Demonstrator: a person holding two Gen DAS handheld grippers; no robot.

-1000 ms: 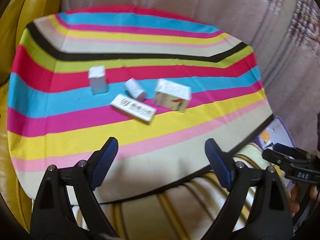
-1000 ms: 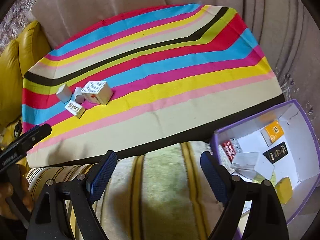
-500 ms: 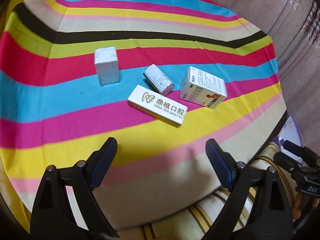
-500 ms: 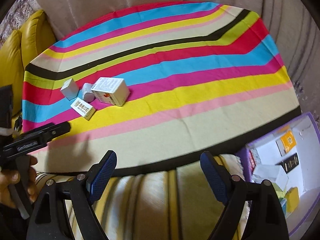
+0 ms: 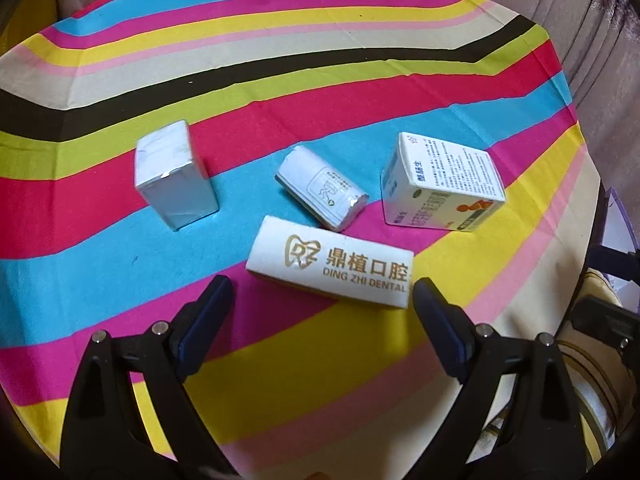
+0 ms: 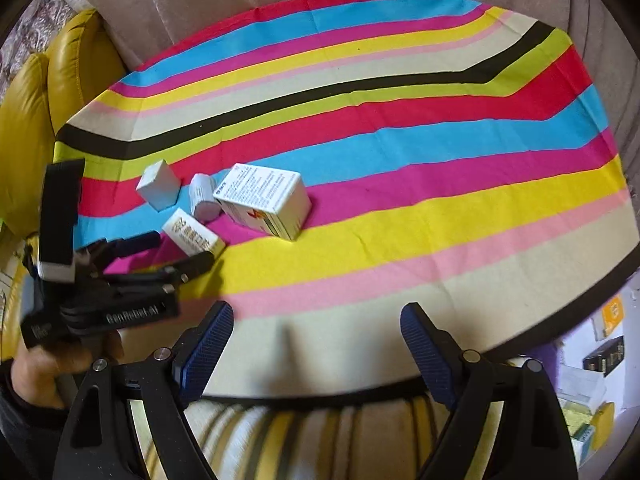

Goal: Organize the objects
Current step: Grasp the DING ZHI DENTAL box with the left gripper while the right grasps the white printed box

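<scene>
Left wrist view. A striped cloth (image 5: 120, 240) in red, blue, magenta, yellow, beige and black is spread over a beige sofa (image 5: 580, 8). Four small boxes are grouped at mid-frame.

At centre left, a plain white box (image 5: 176, 184) is stood upright on the red and blue stripes, apart from the others. At centre, a small white packet with a silver end (image 5: 320, 188) is laid on its side, tilted. Just below it, a long white box lettered "DING ZHI DENTAL" (image 5: 332, 268) is laid flat; whether the two touch cannot be told. At centre right, a white medicine box with orange print (image 5: 440, 184) is seen tipped on an edge.

The left gripper (image 5: 320, 316) is held at the lower centre, just short of the dental box. Its jaws have just been opening and are spread wide; nothing is pressed by the blue pads (image 5: 204, 320), though the box's near edge is seen close to the line between the tips.

Right wrist view. A yellow cushion (image 6: 60, 80) is seen at upper left. A hand (image 6: 44, 360) at lower left is closed round the left gripper's handle (image 6: 120, 308). The same four boxes are seen at centre left: plain white box (image 6: 158, 190), packet (image 6: 204, 200), dental box (image 6: 192, 236), medicine box (image 6: 264, 204). The right gripper (image 6: 316, 340) is held at lower centre over the cloth's beige band (image 6: 360, 300), fingers parted, nothing between them. At the right edge, a purple-rimmed box (image 6: 548, 356) with further small packages inside is partly shown.
</scene>
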